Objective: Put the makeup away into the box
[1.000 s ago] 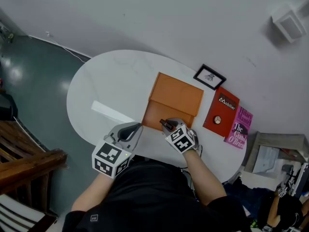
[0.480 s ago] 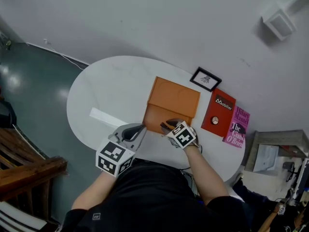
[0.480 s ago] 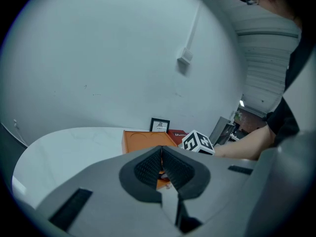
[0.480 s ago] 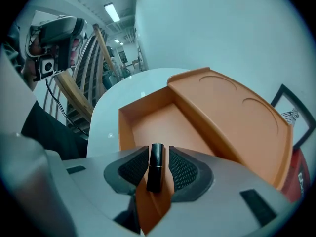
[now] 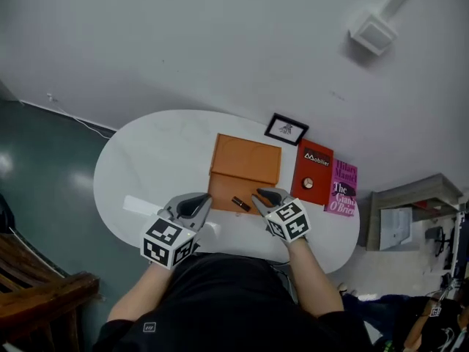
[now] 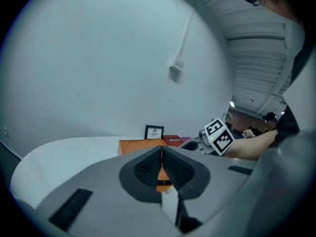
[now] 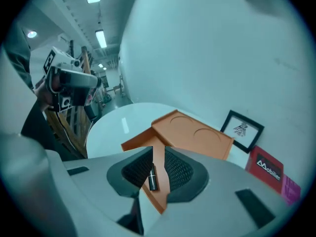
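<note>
The orange box lies open on the white table, its tray (image 5: 222, 189) near me and its lid (image 5: 246, 158) beyond. A dark lipstick (image 5: 240, 204) lies in the tray, free of both grippers. My right gripper (image 5: 261, 193) hangs just right of it. In the right gripper view the lipstick (image 7: 152, 177) shows far below through the gap of that gripper (image 7: 158, 156). Its jaws have just been closing, with a gap left and nothing between them. My left gripper (image 5: 204, 199) hovers at the tray's left edge. In the left gripper view its tips (image 6: 161, 151) meet, holding nothing.
A framed picture (image 5: 286, 130), a red book (image 5: 311, 171) and a pink book (image 5: 341, 188) lie right of the box. A pale strip (image 5: 136, 205) lies on the table (image 5: 157, 145) to the left. A wooden chair (image 5: 40, 299) stands at lower left.
The right gripper has lifted and drawn back to the right, leaving the lipstick lying in the box tray. The left gripper rose slightly. The head view has shifted.
</note>
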Demonstrator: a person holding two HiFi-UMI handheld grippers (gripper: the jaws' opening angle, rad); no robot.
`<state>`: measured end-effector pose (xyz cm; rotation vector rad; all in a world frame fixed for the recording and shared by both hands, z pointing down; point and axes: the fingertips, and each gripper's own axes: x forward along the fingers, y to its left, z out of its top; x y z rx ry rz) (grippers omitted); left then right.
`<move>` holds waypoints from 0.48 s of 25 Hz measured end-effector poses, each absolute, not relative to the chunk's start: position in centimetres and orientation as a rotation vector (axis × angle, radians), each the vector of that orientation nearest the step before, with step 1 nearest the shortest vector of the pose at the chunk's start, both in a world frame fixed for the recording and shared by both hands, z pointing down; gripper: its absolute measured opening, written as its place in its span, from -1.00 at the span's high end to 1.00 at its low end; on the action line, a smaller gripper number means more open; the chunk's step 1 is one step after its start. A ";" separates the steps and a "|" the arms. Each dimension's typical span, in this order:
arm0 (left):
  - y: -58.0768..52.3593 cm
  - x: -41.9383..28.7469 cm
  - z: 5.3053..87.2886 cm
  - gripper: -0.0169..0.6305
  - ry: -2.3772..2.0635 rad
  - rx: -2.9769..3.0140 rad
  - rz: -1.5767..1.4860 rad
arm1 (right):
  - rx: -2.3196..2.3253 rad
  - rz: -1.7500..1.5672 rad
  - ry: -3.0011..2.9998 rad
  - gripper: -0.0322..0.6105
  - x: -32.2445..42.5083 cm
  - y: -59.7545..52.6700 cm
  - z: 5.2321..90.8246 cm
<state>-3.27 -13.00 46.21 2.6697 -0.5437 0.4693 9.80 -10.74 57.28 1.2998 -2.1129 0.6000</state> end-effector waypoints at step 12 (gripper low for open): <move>-11.0 -0.1 40.7 0.91 -0.383 2.826 0.378 | 1.746 0.358 -2.289 0.79 12.2 -4.7 43.1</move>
